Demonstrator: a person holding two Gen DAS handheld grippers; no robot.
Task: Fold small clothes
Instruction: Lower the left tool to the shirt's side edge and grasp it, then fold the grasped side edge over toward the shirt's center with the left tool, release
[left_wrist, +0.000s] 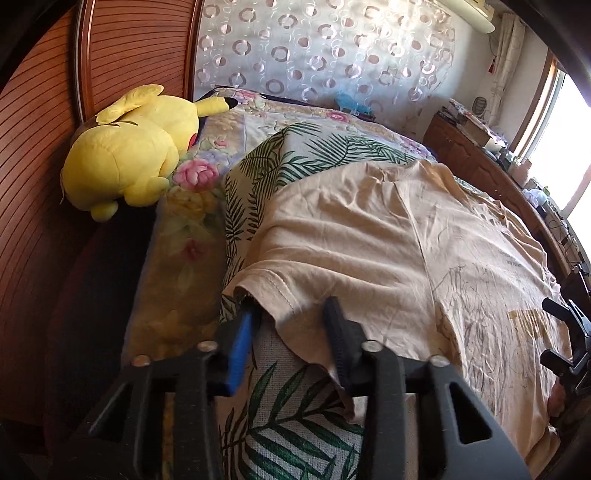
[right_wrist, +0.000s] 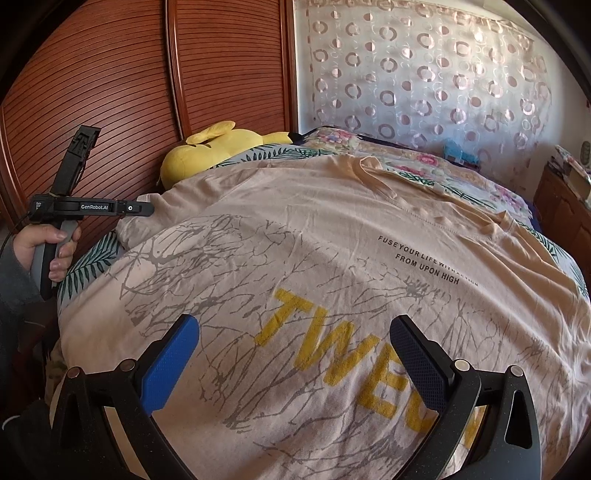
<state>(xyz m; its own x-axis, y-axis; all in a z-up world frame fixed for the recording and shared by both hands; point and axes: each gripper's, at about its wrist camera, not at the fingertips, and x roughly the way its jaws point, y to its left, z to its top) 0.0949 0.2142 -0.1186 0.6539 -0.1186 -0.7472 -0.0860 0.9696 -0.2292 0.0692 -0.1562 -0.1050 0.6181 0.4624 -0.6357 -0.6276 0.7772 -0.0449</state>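
- One beige T-shirt (right_wrist: 332, 229) lay spread flat on the leaf-print sheet (left_wrist: 295, 435) of the bed.
- Your left tongs (left_wrist: 291, 314) stood partly open, straddling the sleeve hem (left_wrist: 273, 284); whether the pads pressed it I could not tell.
- Your right tongs (right_wrist: 295, 332) hung wide open over the shirt's print, holding nothing.
- One yellow plush toy (left_wrist: 125, 155) lay beside the wardrobe (right_wrist: 110, 74).

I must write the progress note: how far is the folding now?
Done: beige T-shirt lies spread flat, print up, on the leaf-print sheet. In hand: left gripper straddles the sleeve hem; right gripper hovers open. Left: every fold.
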